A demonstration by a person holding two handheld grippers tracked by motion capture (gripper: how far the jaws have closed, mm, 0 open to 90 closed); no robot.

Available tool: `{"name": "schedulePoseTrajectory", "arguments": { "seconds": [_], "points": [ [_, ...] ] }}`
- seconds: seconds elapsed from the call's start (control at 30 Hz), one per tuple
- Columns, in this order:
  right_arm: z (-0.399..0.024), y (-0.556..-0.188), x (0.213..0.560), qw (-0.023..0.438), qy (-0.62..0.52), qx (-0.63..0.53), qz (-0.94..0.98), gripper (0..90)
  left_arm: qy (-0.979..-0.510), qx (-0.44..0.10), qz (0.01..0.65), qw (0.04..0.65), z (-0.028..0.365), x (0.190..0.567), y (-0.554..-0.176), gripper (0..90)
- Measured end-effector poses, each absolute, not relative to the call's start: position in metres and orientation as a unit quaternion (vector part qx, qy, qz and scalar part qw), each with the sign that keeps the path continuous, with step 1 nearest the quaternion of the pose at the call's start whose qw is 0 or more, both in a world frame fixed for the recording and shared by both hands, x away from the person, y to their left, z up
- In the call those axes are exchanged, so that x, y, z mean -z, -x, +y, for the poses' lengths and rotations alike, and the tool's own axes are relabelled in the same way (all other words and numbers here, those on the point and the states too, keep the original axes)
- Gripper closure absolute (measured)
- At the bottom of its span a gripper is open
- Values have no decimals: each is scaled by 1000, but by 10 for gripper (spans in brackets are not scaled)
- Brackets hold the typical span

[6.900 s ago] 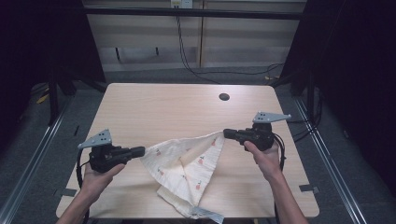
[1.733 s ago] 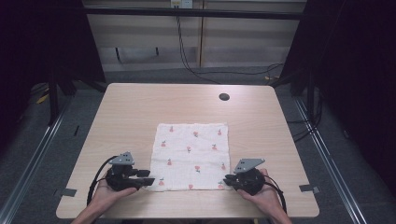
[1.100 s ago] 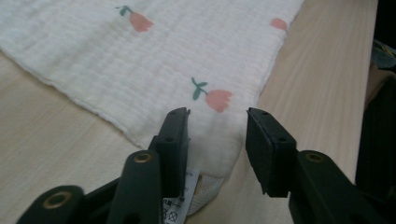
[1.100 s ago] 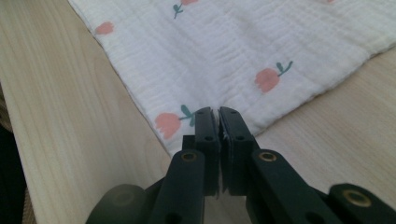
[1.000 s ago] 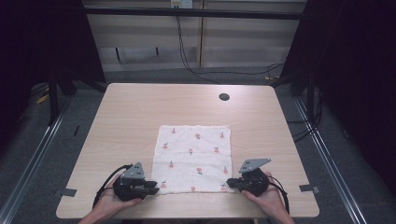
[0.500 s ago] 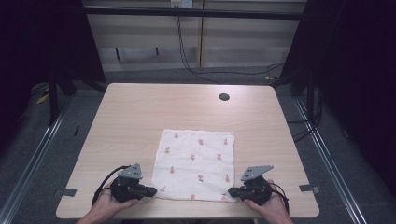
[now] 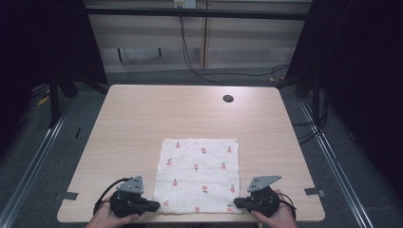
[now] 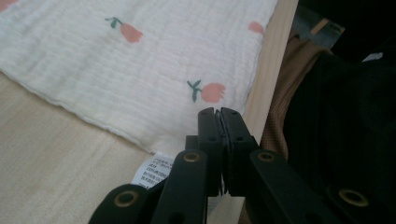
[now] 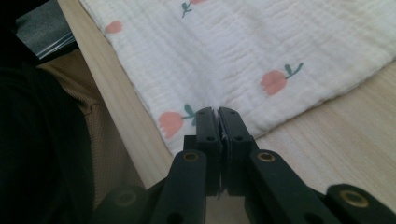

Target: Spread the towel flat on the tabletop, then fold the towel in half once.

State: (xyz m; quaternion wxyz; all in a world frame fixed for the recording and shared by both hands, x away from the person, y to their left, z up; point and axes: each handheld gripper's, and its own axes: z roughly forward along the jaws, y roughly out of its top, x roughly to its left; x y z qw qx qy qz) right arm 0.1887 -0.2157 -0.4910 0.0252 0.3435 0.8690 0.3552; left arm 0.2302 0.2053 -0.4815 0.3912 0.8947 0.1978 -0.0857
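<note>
Cloth dragged toward near table edge since a second ago; left jaws just closed onto corner. Left gripper [image 7: 154, 206] pinching near-left corner of white square muslin cloth with pink tulip print [image 7: 199, 173], beside care label [image 8: 153, 171]. Right gripper [image 7: 236, 203] clamped on near-right corner. Flat, unwrinkled, near hem at edge of light wooden table [image 7: 142, 118]. Likely set for fold.

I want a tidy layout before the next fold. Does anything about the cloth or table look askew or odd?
Only slightly. The cloth lies flat and unwrinkled but sits a little skewed to the table edge, its near edge right at the rim. The left gripper and right gripper pinch its near corners. Nothing spilled or damaged.
</note>
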Motion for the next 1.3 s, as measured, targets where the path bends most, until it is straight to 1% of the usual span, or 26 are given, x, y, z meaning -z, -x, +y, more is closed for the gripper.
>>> {"name": "schedulePoseTrajectory", "arguments": {
  "seconds": [0.07,0.13,0.17,0.23,0.33,0.43,0.47,0.5,0.53,0.57,0.6,0.63,0.7,0.87,0.97,1.07,1.13,1.23,1.3],
  "points": [
    [-217,-189,490,26,-343,-365,865,783,-887,86,209,402,208,482,-233,833],
    [-220,-191,488,29,-359,-373,855,640,-880,94,223,408,211,482,-236,756],
    [-221,-193,488,28,-371,-373,850,607,-879,92,226,411,212,482,-237,729],
    [-226,-198,487,30,-383,-388,838,565,-875,89,230,417,214,480,-239,713],
    [-229,-203,483,42,-388,-404,827,525,-871,76,242,420,216,479,-244,632],
    [-230,-206,477,55,-390,-413,821,508,-864,64,261,426,219,476,-250,582],
    [-230,-207,476,56,-389,-416,820,509,-859,63,271,429,220,475,-252,547],
    [-231,-209,475,53,-389,-417,820,515,-854,67,279,433,220,474,-256,538],
    [-232,-212,474,56,-387,-416,821,517,-853,57,284,435,220,472,-258,527],
    [-234,-215,473,61,-388,-418,819,517,-854,33,284,435,219,468,-260,523],
    [-236,-218,473,64,-386,-416,821,517,-851,24,284,440,219,464,-262,516],
    [-238,-222,473,67,-387,-412,822,517,-847,26,287,448,219,461,-265,499],
    [-245,-230,474,69,-398,-412,817,517,-848,10,286,446,218,455,-270,474],
    [-253,-246,474,75,-416,-407,810,508,-838,-3,317,443,215,453,-297,458],
    [-251,-255,471,62,-418,-412,807,508,-837,-8,332,435,213,455,-310,450],
    [-246,-265,465,71,-407,-414,811,508,-845,-23,323,426,207,456,-322,436],
    [-247,-274,461,74,-412,-426,802,507,-844,-12,314,433,204,455,-330,419],
    [-246,-289,461,97,-422,-406,805,503,-840,-15,328,432,201,455,-342,422],
    [-248,-300,465,82,-428,-419,797,505,-830,-15,338,443,201,455,-349,448]
  ]
}}
